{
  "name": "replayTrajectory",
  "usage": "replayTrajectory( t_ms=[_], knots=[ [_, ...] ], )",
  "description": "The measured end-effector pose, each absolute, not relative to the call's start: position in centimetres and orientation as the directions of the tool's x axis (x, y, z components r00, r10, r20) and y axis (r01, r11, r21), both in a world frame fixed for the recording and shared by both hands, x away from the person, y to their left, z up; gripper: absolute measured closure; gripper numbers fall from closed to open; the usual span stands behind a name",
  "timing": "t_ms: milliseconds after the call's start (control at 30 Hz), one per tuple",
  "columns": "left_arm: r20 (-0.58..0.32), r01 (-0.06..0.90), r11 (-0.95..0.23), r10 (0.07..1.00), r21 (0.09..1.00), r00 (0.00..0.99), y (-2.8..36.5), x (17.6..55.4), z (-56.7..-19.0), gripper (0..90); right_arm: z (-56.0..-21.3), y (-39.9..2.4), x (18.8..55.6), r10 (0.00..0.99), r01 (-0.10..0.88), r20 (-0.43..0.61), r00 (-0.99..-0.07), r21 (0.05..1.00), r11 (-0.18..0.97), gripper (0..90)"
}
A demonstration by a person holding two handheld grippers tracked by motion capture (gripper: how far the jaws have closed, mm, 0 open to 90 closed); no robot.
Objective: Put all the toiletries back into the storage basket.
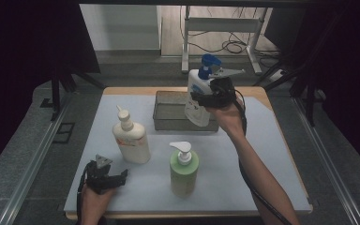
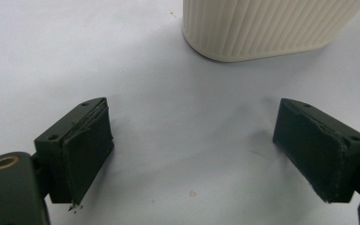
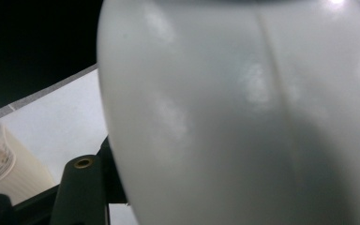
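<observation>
At the near left of the table, the left gripper (image 1: 115,178) rests low on the white mat (image 1: 262,154), its jaws standing wide apart with nothing between them. In the left gripper view the two black pads (image 2: 86,150) frame bare mat, and the ribbed base of the cream pump bottle (image 2: 262,28) stands just ahead of them, apart from both. From above, that cream pump bottle (image 1: 131,138) stands upright just beyond and to the right of the left gripper. Further right and nearer the front edge stands a green pump bottle (image 1: 183,171) with a white pump head, upright and well clear of either gripper. Behind these two, towards the far edge of the mat, sits a grey wire-mesh basket (image 1: 168,112). At its right end the right gripper (image 1: 201,99) is clamped on the body of a white pump bottle with a blue pump head (image 1: 198,89), holding it tilted and lifted over the basket's right part. In the right gripper view the white bottle's smooth body (image 3: 243,117) sits right against the camera. The person's right forearm (image 1: 258,173) stretches across the right of the mat, cable trailing beside it.
</observation>
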State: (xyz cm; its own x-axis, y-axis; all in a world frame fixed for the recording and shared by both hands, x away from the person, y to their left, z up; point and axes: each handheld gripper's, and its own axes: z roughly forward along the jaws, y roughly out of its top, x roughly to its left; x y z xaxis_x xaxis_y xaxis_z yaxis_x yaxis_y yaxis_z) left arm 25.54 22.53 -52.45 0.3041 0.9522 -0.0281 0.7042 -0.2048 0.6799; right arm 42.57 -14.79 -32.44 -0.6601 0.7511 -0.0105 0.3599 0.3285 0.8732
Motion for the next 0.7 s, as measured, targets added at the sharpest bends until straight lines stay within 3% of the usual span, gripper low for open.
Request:
replayTrajectory(
  t_ms=[700],
  knots=[
    [-0.028, 0.704, -0.205, 0.952, 0.68, 0.304, 22.5, 25.5, -52.4, 11.8, -33.6, -11.1, 45.7, 0.771, 0.363, -0.019, -0.636, 0.875, 0.321, 37.9]
  ],
)
